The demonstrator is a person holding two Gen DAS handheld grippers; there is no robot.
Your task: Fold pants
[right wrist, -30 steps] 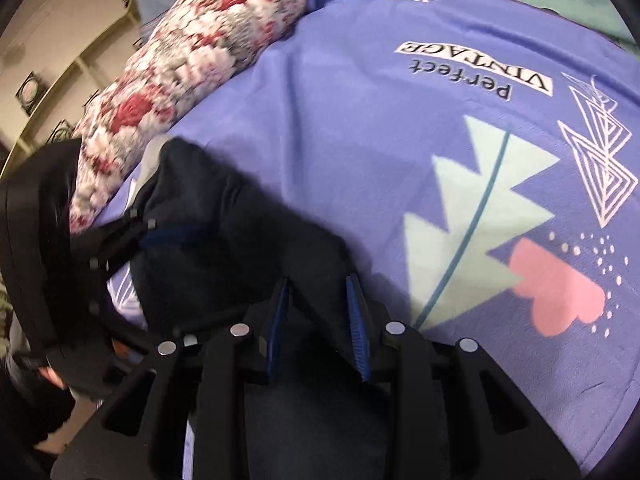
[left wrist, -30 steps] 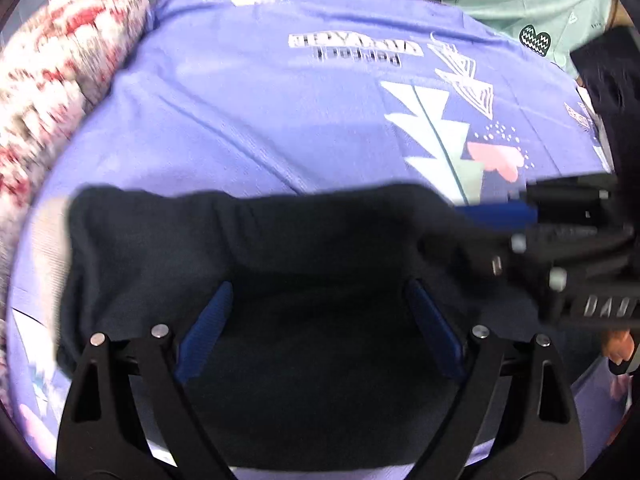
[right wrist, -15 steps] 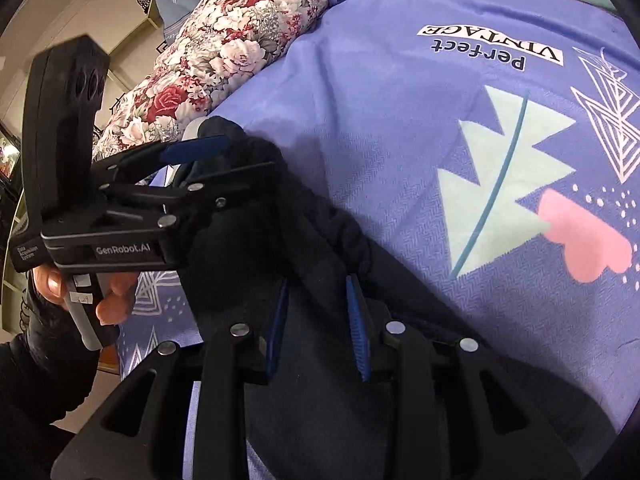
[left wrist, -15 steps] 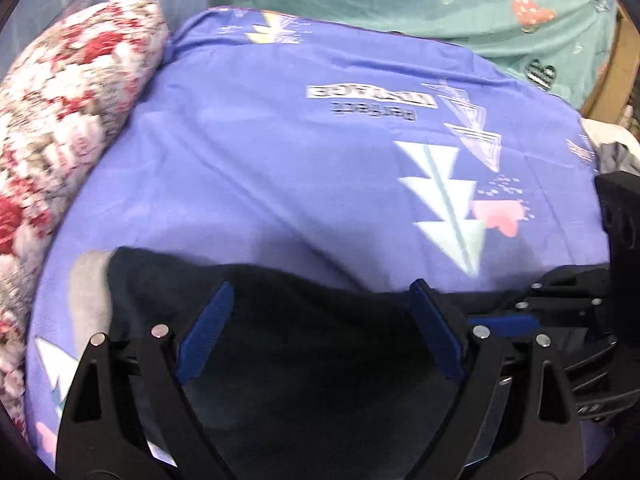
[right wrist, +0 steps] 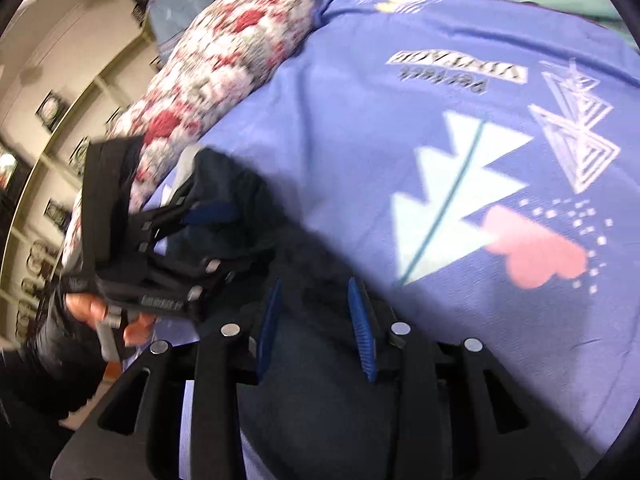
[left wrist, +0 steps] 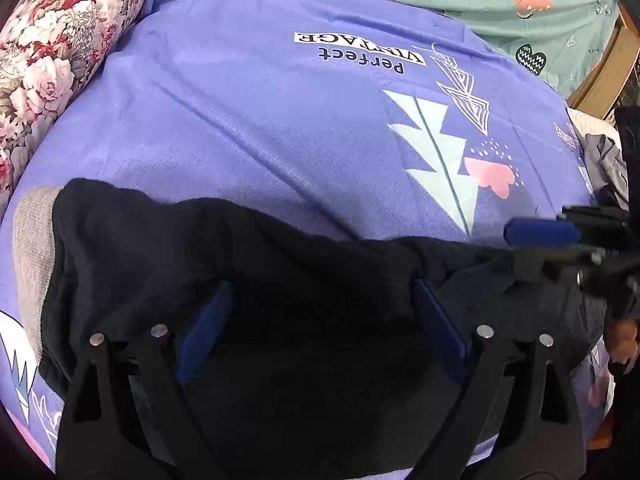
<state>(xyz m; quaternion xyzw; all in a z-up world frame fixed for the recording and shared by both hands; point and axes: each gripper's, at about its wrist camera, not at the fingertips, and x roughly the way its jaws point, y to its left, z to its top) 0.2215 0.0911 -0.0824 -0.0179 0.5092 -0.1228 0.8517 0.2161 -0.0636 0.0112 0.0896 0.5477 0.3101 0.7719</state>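
The dark pants point(left wrist: 240, 264) lie bunched across the near part of the purple bedspread point(left wrist: 280, 120), with a grey band point(left wrist: 34, 248) at their left end. My left gripper point(left wrist: 320, 312) is open wide, its blue pads over the dark cloth. My right gripper point(right wrist: 314, 320) has its jaws partly closed with pants fabric point(right wrist: 316, 380) between the pads. In the left wrist view the right gripper point(left wrist: 560, 248) sits at the pants' right end. In the right wrist view the left gripper point(right wrist: 188, 236) sits at the pants' far end, blurred.
A floral pillow point(left wrist: 52, 48) lies along the bed's left side. A teal sheet point(left wrist: 500, 8) covers the far edge. Grey clothes point(left wrist: 604, 164) and a wooden frame point(left wrist: 604, 72) are at the right. Shelves point(right wrist: 48, 128) stand left of the bed.
The left gripper let the pants go and stays open over them. The right gripper's pads have spread a little. Both grippers dropped lower toward the bed; the pants now lie flatter.
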